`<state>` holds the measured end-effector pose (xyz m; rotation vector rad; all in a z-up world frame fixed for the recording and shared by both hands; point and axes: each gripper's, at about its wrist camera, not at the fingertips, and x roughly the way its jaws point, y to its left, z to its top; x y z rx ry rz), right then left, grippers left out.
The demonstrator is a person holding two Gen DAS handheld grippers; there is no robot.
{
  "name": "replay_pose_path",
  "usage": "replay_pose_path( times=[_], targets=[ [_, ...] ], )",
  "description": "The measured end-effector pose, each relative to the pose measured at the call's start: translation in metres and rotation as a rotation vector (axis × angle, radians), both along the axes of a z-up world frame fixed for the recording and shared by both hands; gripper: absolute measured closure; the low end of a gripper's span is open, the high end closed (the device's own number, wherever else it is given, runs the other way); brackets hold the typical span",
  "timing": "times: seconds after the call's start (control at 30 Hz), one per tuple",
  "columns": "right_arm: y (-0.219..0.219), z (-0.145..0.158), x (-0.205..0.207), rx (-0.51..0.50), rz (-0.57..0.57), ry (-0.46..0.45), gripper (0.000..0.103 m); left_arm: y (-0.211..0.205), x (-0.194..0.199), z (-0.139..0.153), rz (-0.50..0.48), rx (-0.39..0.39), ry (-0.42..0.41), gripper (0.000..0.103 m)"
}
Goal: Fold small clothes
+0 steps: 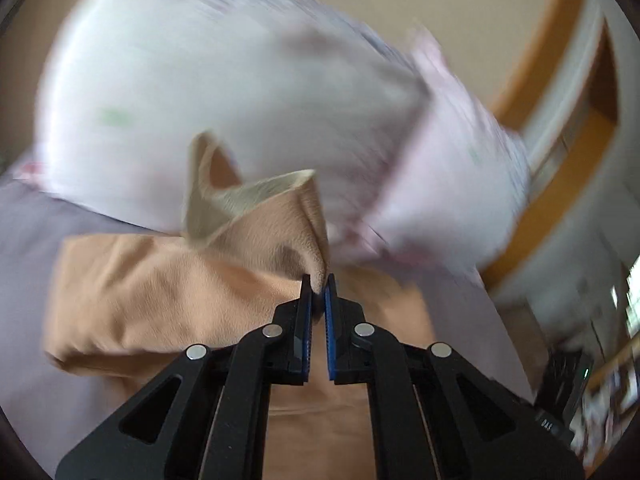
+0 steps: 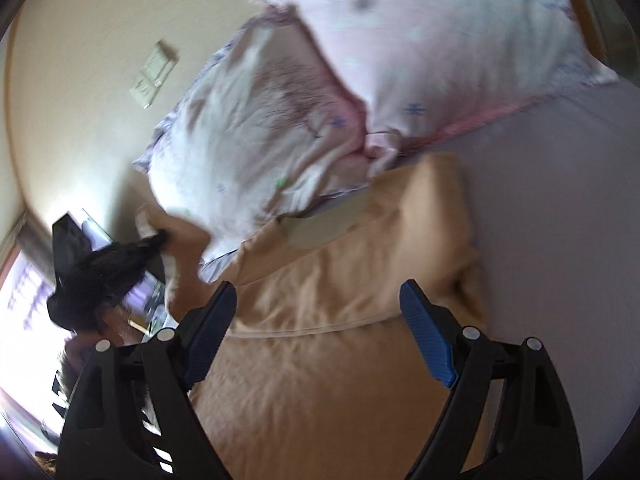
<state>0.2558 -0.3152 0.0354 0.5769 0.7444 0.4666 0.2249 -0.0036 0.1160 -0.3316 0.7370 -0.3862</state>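
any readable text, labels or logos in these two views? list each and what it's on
None can be read with confidence.
White lettering on the black device at the lower right of the left wrist view: too small and blurred.
Wall switch plate: no text visible.
Peach garment and pillows: patterns only, no text.

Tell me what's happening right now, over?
Left gripper shut on a corner of the peach-coloured cloth garment. Right gripper open above it. White floral pillows crowd its far edge.

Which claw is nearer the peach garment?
Left. The left claw is shut on a raised fold of the peach garment; the right claw hangs open above it, not touching.
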Motion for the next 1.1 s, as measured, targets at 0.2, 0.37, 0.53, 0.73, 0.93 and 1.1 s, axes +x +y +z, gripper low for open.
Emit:
replay_pose_path(
  times=[0.2, 0.37, 0.53, 0.73, 0.93, 1.1],
  targets=[
    [-0.033, -0.025, 0.015, 0.098, -0.052, 0.114, 0.02, -0.131, 0.009, -0.088, -0.251, 0.266, 0.16, 0.098],
    [-0.025, -0.02, 0.032, 0.082, -0.011, 0.124, 0.037, -0.087, -0.022, -0.057, -0.281, 0.145, 0.087, 0.059],
    [0.003, -0.024, 0.074, -0.006, 0.029, 0.215, 0.047, -0.013, -0.068, -0.03, -0.144, 0.216, -0.038, 0.033],
    [0.024, -0.052, 0.104, -0.162, 0.008, 0.333, 0.065, 0.052, -0.082, -0.061, -0.014, 0.259, 0.087, 0.033],
    [0.024, -0.018, 0.091, -0.194, -0.027, 0.145, 0.099, 0.081, -0.075, -0.066, 0.047, 0.222, 0.11, 0.033],
    [-0.003, -0.021, 0.085, -0.297, -0.164, 0.203, 0.094, 0.088, -0.071, -0.056, 0.069, 0.189, 0.075, 0.033]
  ],
)
